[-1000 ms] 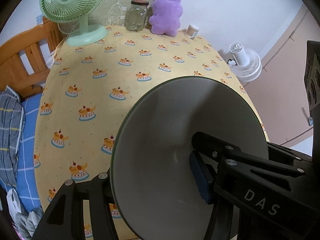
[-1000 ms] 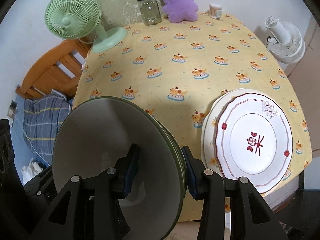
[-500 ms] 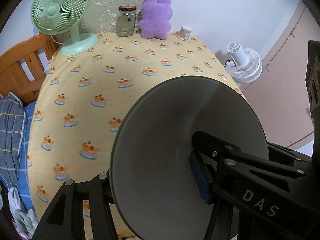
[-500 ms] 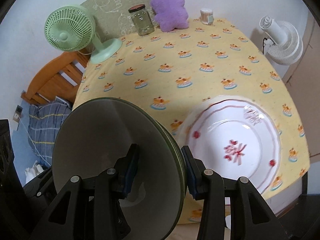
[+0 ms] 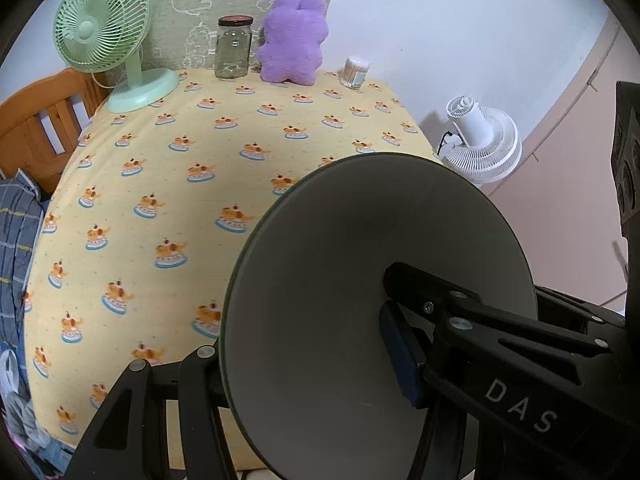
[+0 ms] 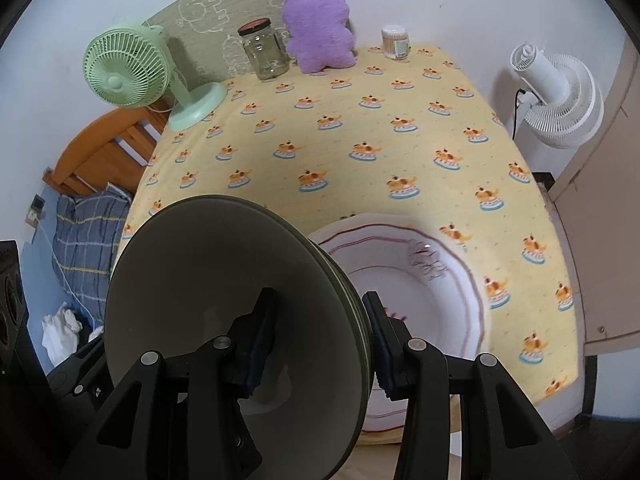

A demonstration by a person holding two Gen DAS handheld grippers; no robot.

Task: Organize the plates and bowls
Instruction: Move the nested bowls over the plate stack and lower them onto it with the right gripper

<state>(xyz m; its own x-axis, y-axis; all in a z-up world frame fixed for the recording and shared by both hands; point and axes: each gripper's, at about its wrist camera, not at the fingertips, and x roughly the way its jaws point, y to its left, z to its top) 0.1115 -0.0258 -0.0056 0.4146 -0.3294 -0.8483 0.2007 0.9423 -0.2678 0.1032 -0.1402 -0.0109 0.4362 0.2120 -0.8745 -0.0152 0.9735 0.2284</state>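
Note:
A stack of grey-green bowls [image 6: 192,272] is held on edge above the table's near side. My right gripper [image 6: 316,340] is shut on the stack's rim, one finger inside, one outside. My left gripper [image 5: 304,360] is shut on the same stack from the other side, where the innermost bowl [image 5: 340,264] fills the view. White plates with red trim [image 6: 420,292] lie stacked on the yellow tablecloth [image 6: 360,128] to the right of the bowls, partly hidden by them.
At the table's far edge stand a green fan [image 6: 132,76], a glass jar [image 6: 264,50], a purple plush [image 6: 318,26] and a cotton-swab tub [image 6: 396,42]. A white fan [image 6: 560,96] stands off the right edge. A wooden bed [image 6: 104,152] lies left.
Both grippers with the bowl stack have pulled back and tilted up; the table's far edge now shows lower in view. The white plates now sit closer behind the bowls.

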